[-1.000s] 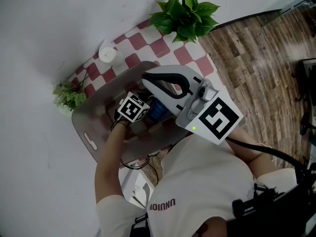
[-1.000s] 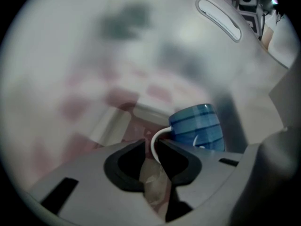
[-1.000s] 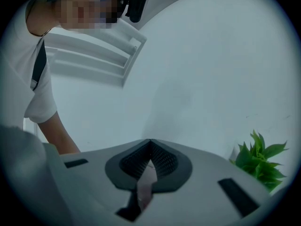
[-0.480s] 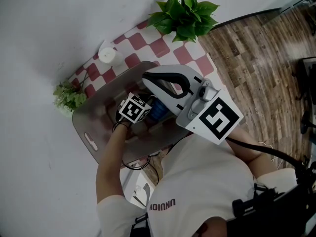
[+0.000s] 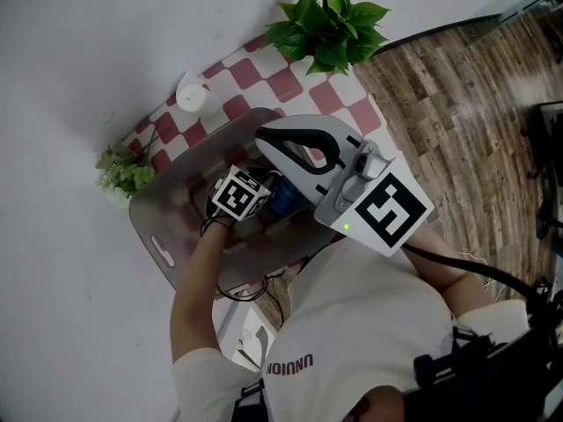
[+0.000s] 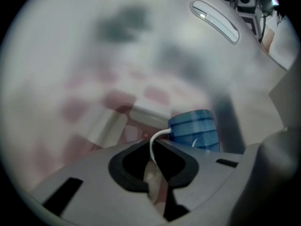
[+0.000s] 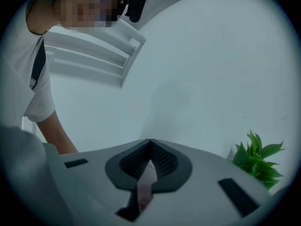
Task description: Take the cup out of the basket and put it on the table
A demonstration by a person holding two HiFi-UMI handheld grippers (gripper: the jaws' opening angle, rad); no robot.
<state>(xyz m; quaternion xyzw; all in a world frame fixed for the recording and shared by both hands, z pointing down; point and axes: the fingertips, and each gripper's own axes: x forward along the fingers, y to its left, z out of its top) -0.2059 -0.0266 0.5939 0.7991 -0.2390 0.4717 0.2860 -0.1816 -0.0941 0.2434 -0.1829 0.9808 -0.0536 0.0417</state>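
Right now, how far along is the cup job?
Done: the left claw is down in the basket, and its jaws have just been closing on the white handle of the blue cup. In hand: that grip. Left: lifting the cup out and setting it on the checkered table. The right claw is shut and empty.

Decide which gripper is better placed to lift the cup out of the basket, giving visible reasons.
Left. The left gripper is down inside the basket, its jaws have just been closing onto the white handle of the cup. The right gripper is shut, empty and aimed at the wall.
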